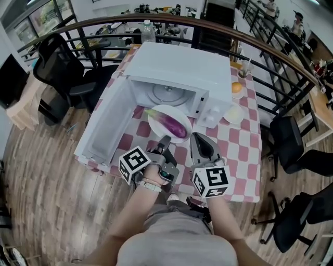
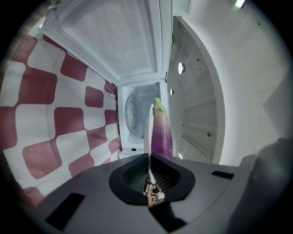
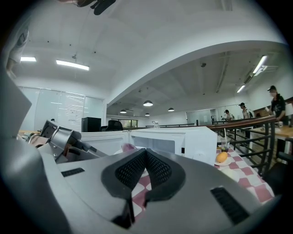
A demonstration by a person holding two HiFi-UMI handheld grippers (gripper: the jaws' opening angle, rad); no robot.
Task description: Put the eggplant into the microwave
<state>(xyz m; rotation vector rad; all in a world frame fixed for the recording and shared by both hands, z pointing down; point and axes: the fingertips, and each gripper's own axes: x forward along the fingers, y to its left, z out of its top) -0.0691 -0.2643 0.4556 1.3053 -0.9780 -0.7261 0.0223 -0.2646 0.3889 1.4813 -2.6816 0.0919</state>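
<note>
Our left gripper (image 1: pixel 165 141) pinches the plate (image 1: pixel 177 112) rim at its six o'clock. The eggplant (image 1: pixel 175 126) lies on it, with the open microwave (image 1: pixel 179 70) at twelve (not inside yet). Our right gripper (image 1: pixel 200 139) is closed on nothing. We hold one edge, so it may tip and the eggplant roll off.

Open-plan office floor with a makeshift kitchen corner

A curved dark railing (image 1: pixel 182 22) rings the wood floor (image 1: pixel 41 176); black office chairs (image 1: pixel 57 67) stand about; cluttered desks (image 1: pixel 156 10) lie beyond; strip lights (image 3: pixel 71 65) line the ceiling; a white microwave (image 1: pixel 177 72) sits on a red-checked surface (image 1: pixel 244 150).
</note>
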